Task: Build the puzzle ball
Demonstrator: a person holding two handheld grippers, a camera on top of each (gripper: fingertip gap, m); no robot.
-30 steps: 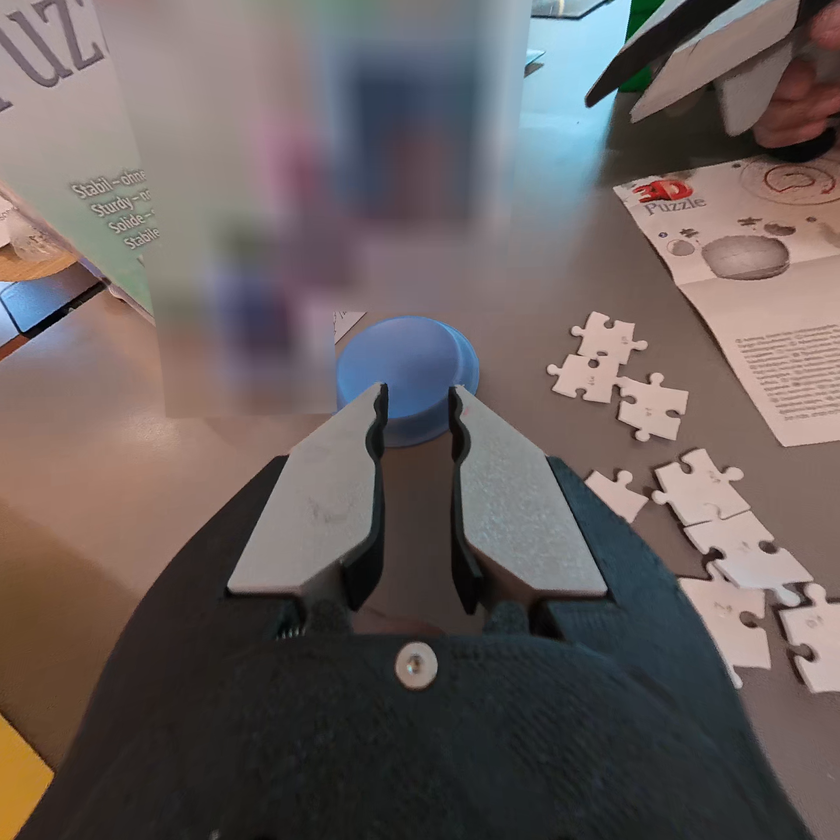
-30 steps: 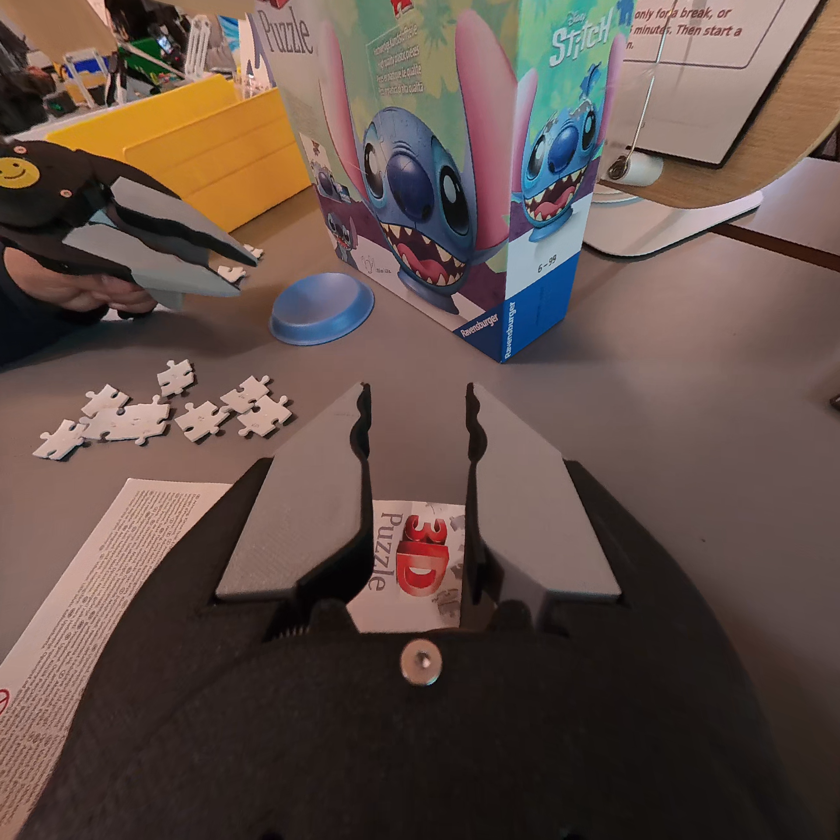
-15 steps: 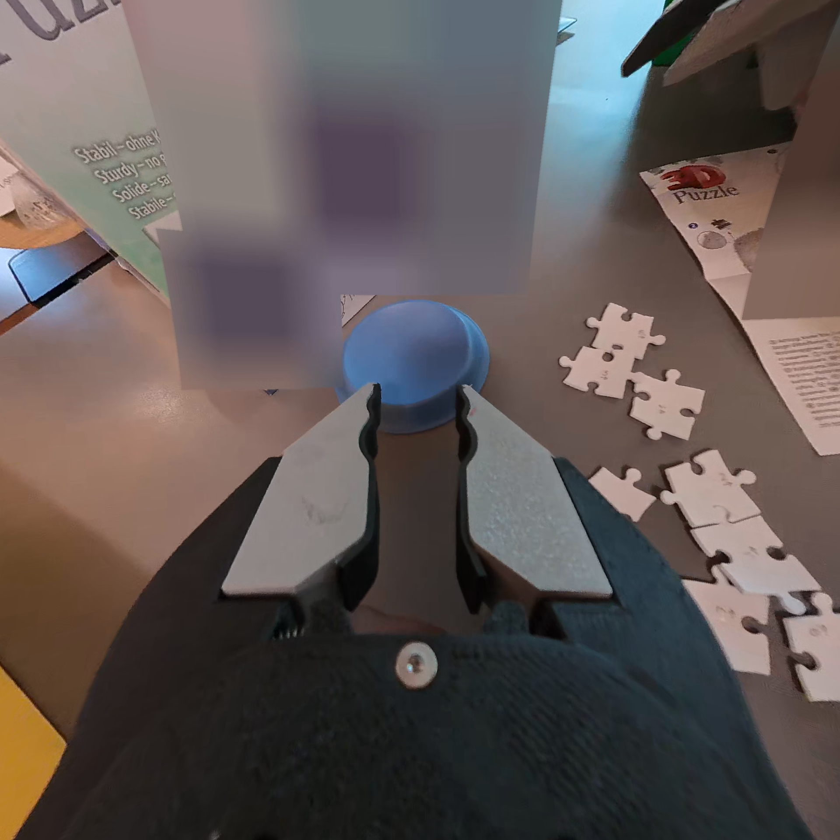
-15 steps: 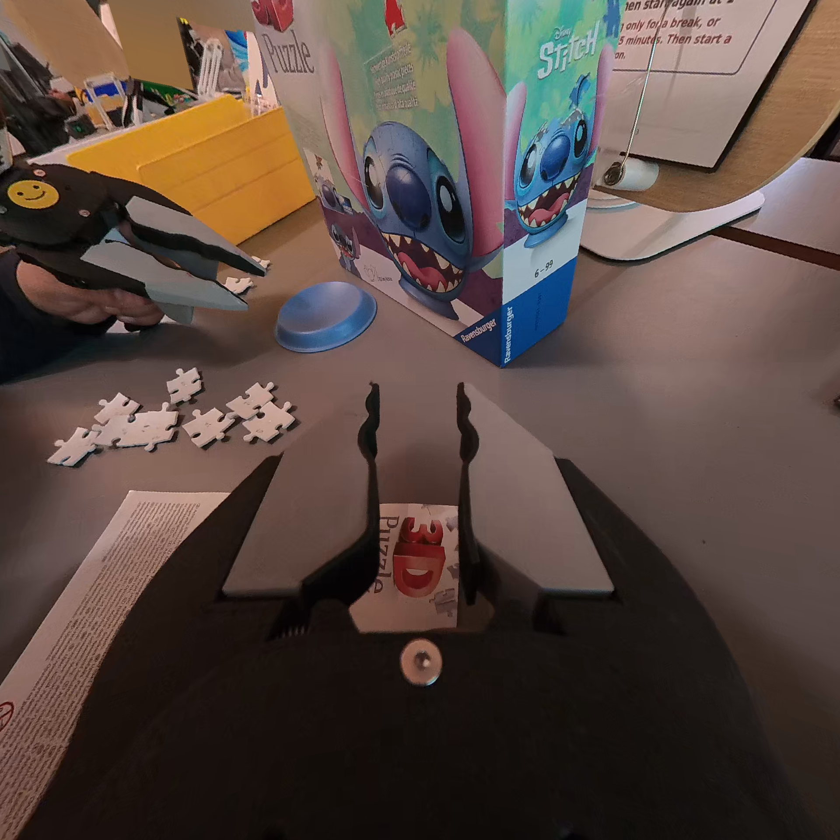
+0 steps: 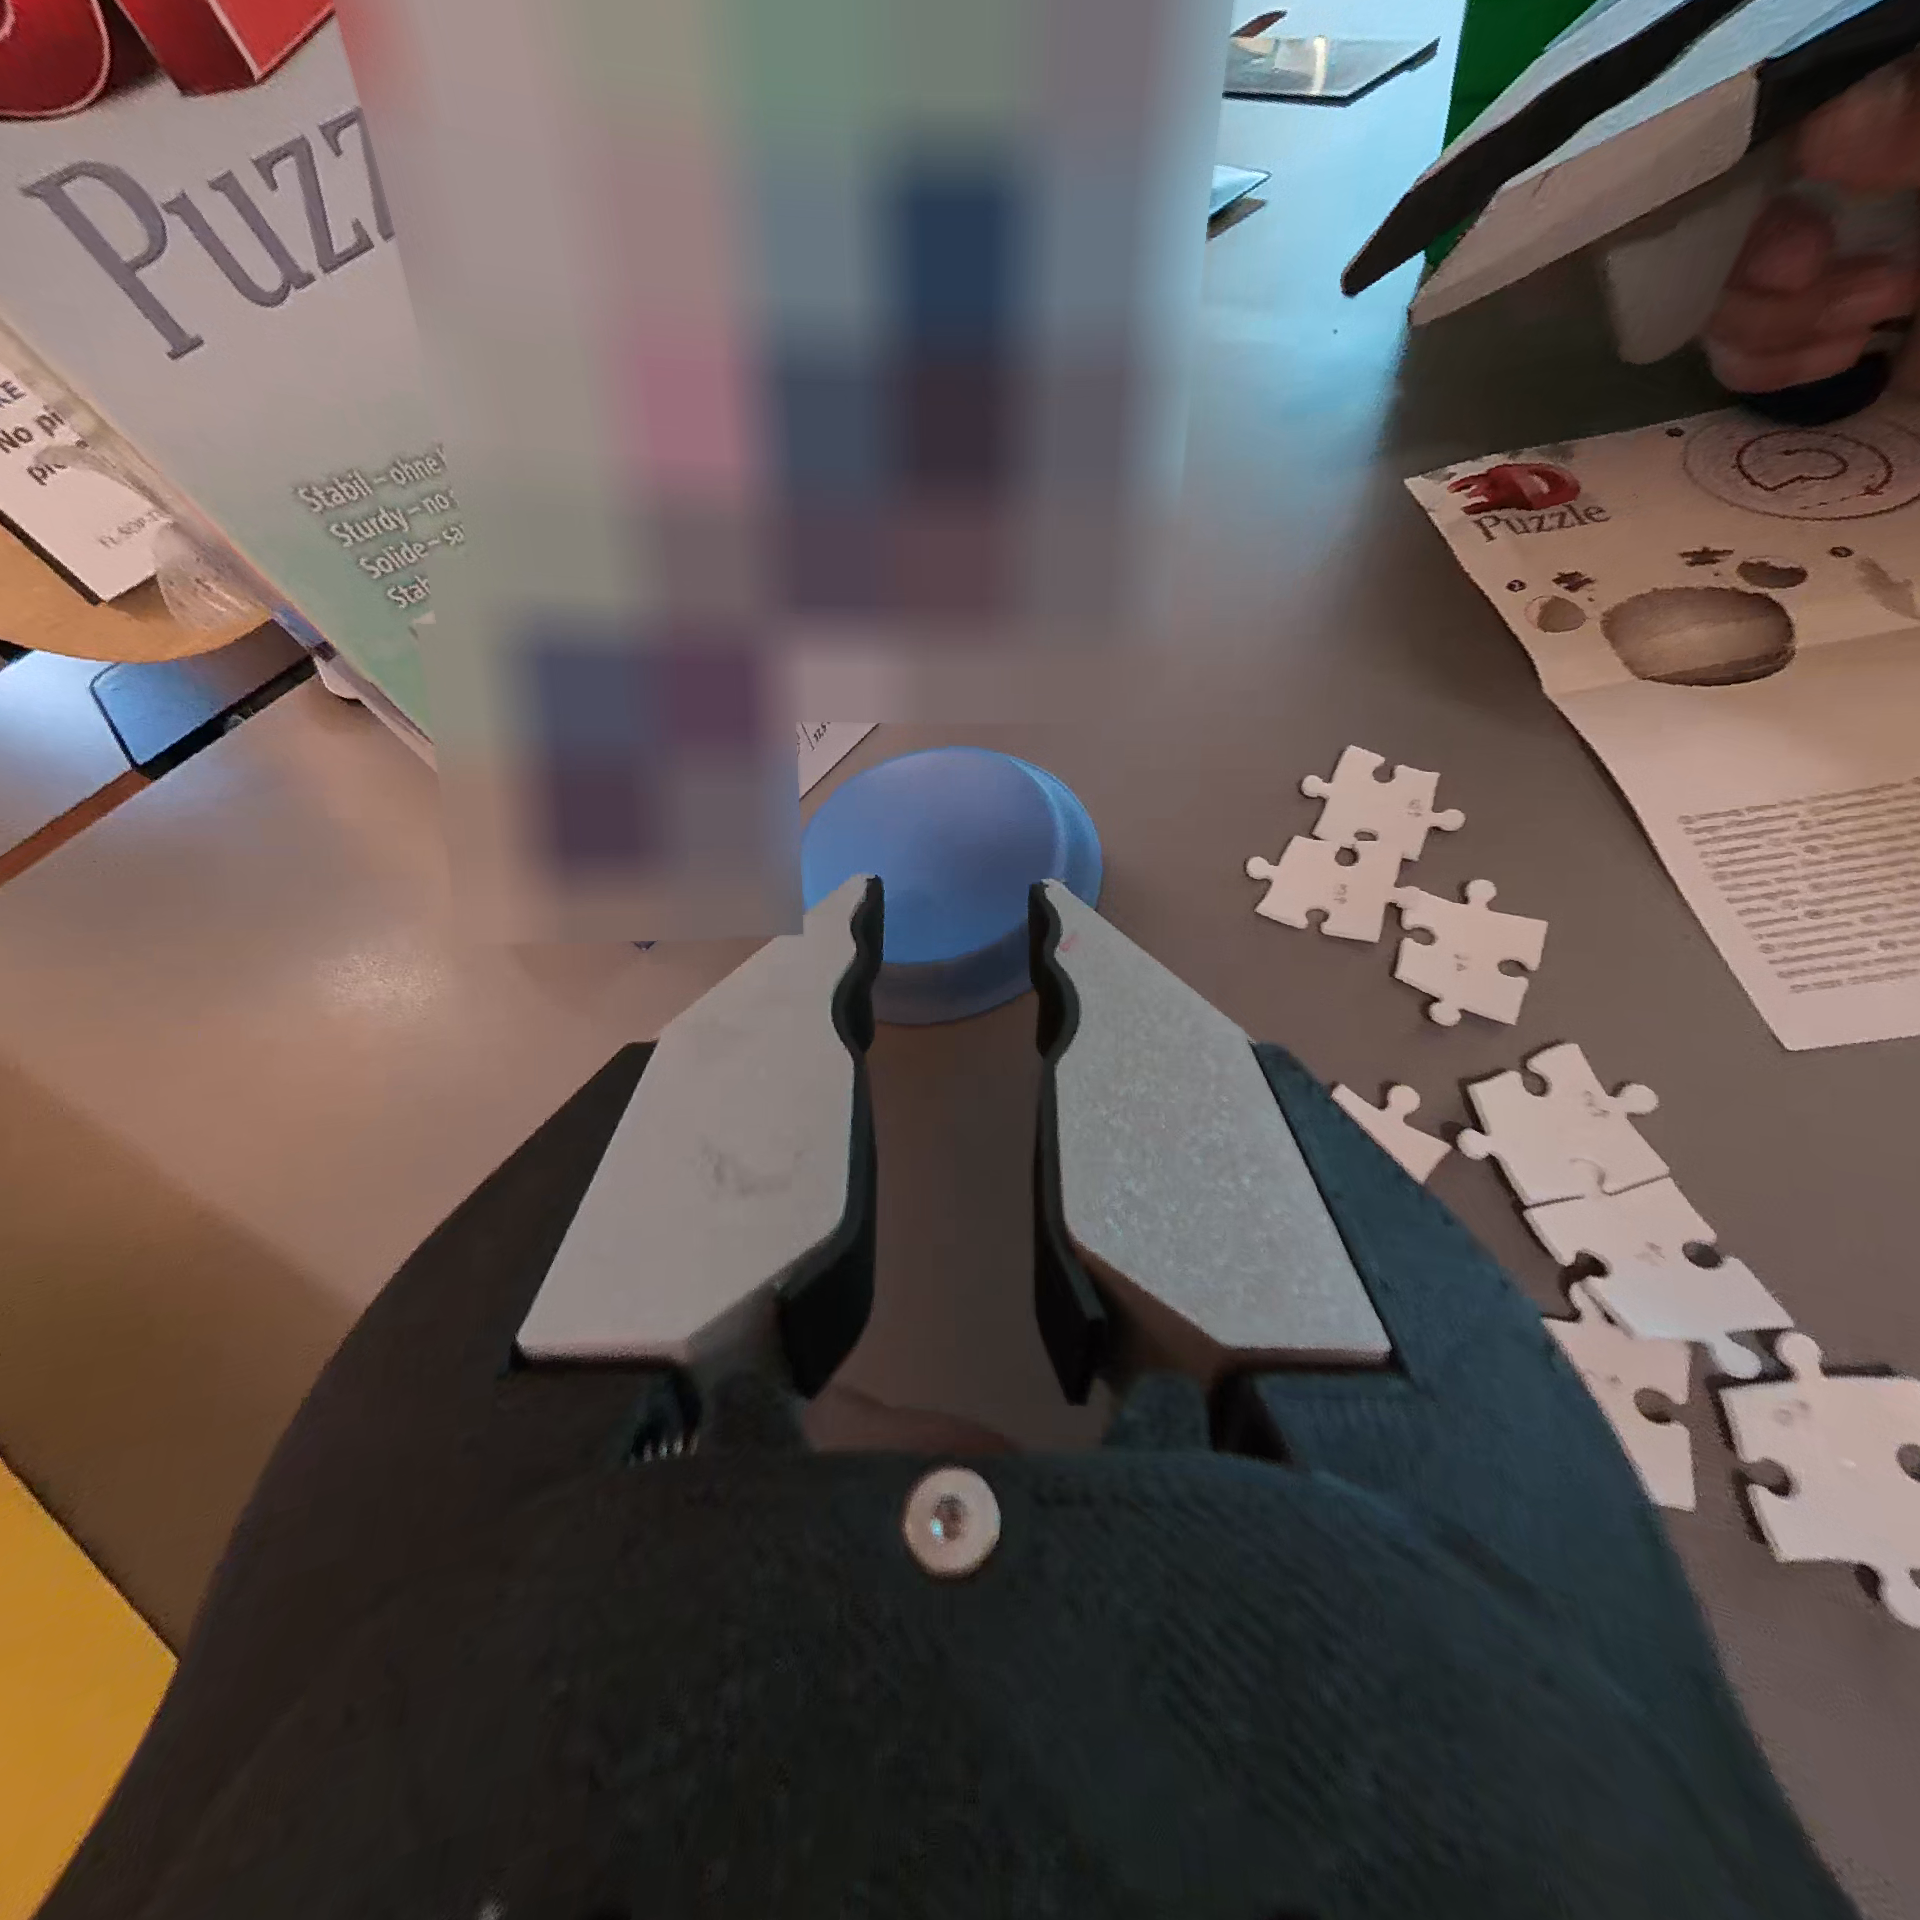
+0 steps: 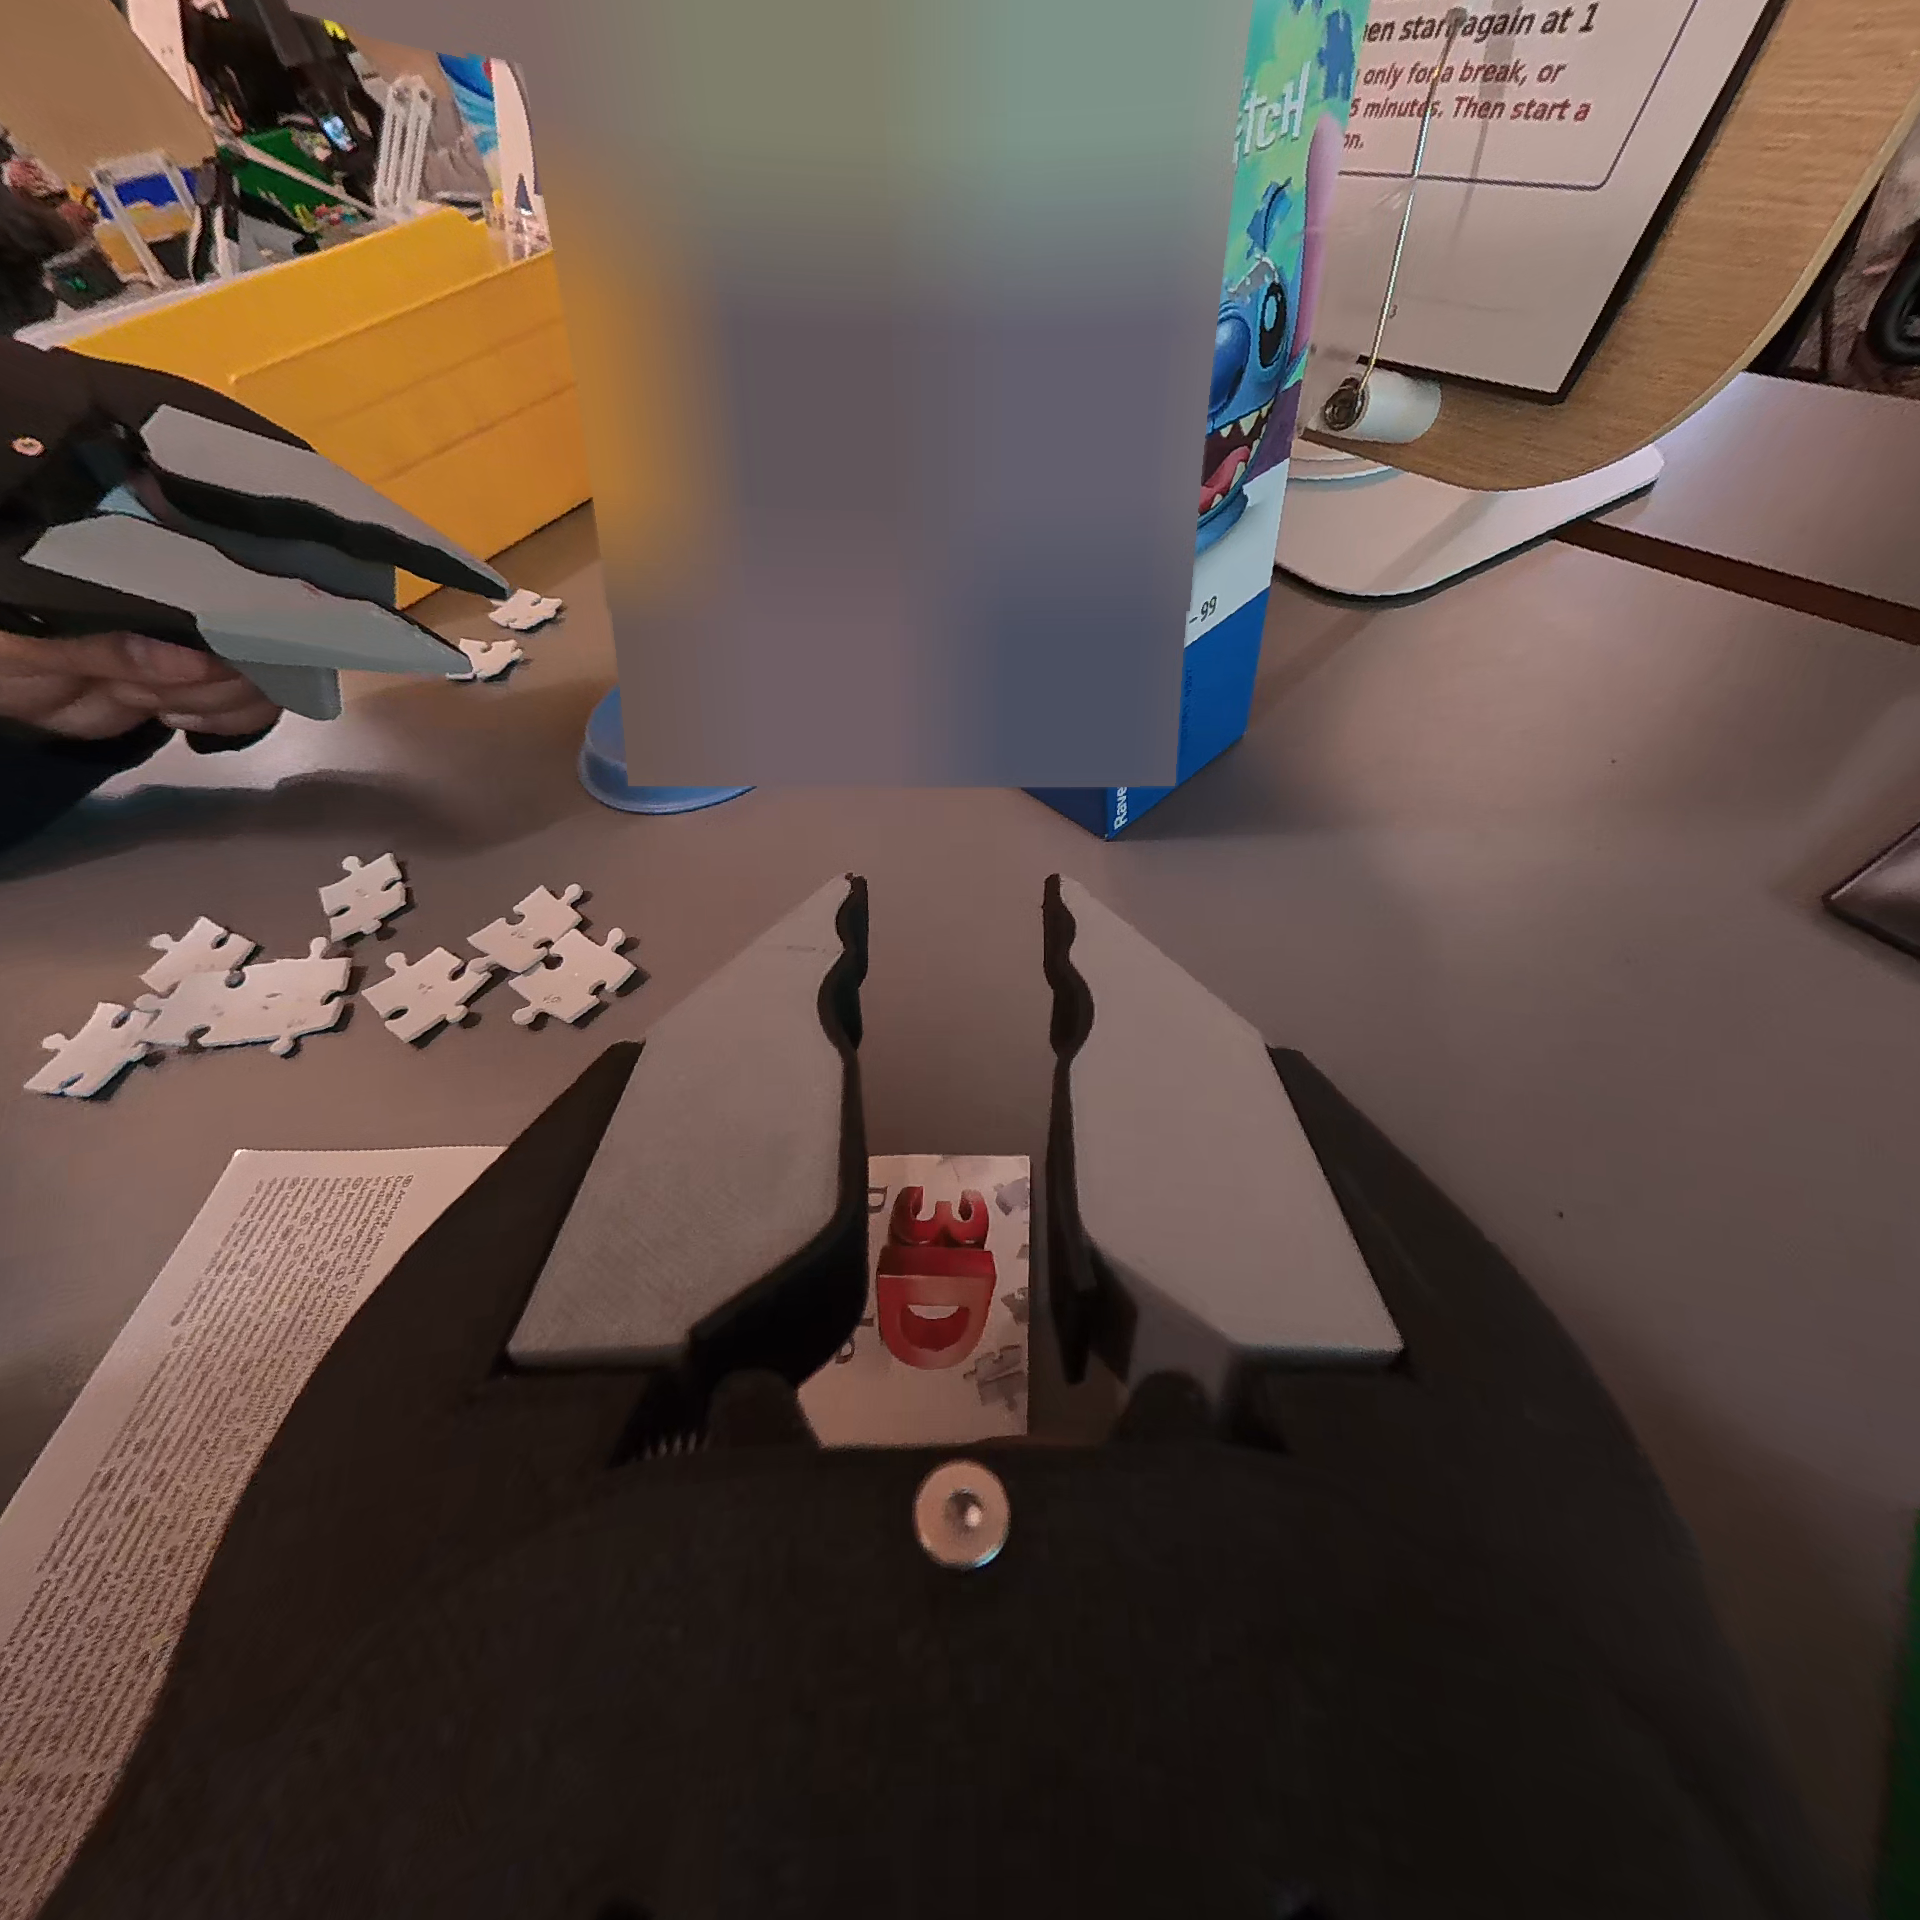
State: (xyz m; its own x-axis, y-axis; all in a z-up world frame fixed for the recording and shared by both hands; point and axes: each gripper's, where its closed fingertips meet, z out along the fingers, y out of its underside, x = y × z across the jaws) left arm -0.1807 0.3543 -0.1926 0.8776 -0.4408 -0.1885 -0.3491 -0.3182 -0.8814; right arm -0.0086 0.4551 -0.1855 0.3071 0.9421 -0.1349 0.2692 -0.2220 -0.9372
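Note:
Several white puzzle pieces [image 5: 1351, 862] lie face down on the grey table, some of them joined [image 6: 260, 997]. A blue round stand [image 5: 951, 831] sits in front of the puzzle box [image 5: 260, 364]. My left gripper [image 5: 954, 914] is open and empty, its tips just short of the stand's near edge. My right gripper [image 6: 951, 904] is open and empty above the instruction sheet [image 6: 208, 1351]. The left gripper [image 6: 312, 592] also shows at the left of the right wrist view. The right gripper [image 5: 1558, 177] shows at the top right of the left wrist view.
The instruction sheet [image 5: 1766, 727] lies right of the pieces. The tall puzzle box [image 6: 1236, 416] stands behind the stand, partly under a blurred patch. A yellow bin [image 6: 395, 364] is at the back left with two loose pieces [image 6: 525, 608] beside it. A wooden board stand [image 6: 1558, 312] is at the back right. Left tips to right tips: about 20 cm.
My right gripper has moved forward toward the box and its jaws have narrowed slightly. My left gripper has stayed by the blue stand, shifting only a little.

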